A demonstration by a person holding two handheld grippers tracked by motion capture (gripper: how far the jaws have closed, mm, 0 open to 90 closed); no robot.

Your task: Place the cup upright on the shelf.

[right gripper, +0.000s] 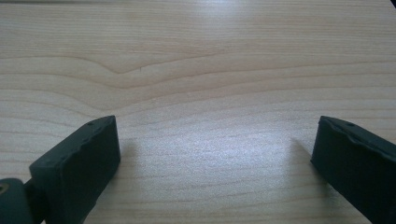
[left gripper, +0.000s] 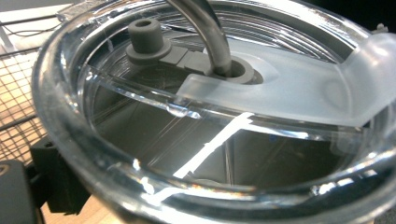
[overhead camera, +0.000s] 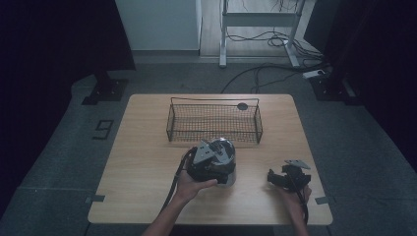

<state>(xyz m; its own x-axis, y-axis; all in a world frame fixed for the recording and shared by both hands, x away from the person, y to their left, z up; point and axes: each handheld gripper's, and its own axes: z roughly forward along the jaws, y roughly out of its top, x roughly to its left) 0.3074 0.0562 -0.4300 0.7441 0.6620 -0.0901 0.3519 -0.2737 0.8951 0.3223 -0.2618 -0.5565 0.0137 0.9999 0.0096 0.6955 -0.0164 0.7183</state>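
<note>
A metal tumbler (overhead camera: 225,146) with a clear lid (left gripper: 289,88), a bent metal straw (left gripper: 210,37) and a grey plug stands at the middle of the wooden table (overhead camera: 142,167), just in front of a wire basket (overhead camera: 214,123). My left gripper (overhead camera: 216,162) is held against its near side. In the left gripper view the lid is very close, and one black finger (left gripper: 51,177) presses on the rim's outside while the other is hidden. My right gripper (overhead camera: 278,178) rests low near the front right of the table. Its fingers stand wide apart over bare wood (right gripper: 215,154).
The wire basket holds a small dark round thing (overhead camera: 242,106) at its back right corner. Beyond the table are a dark curtain stand (overhead camera: 105,88), desk legs (overhead camera: 223,34) and loose cables (overhead camera: 265,69) on the floor. Bare wood lies left of the tumbler.
</note>
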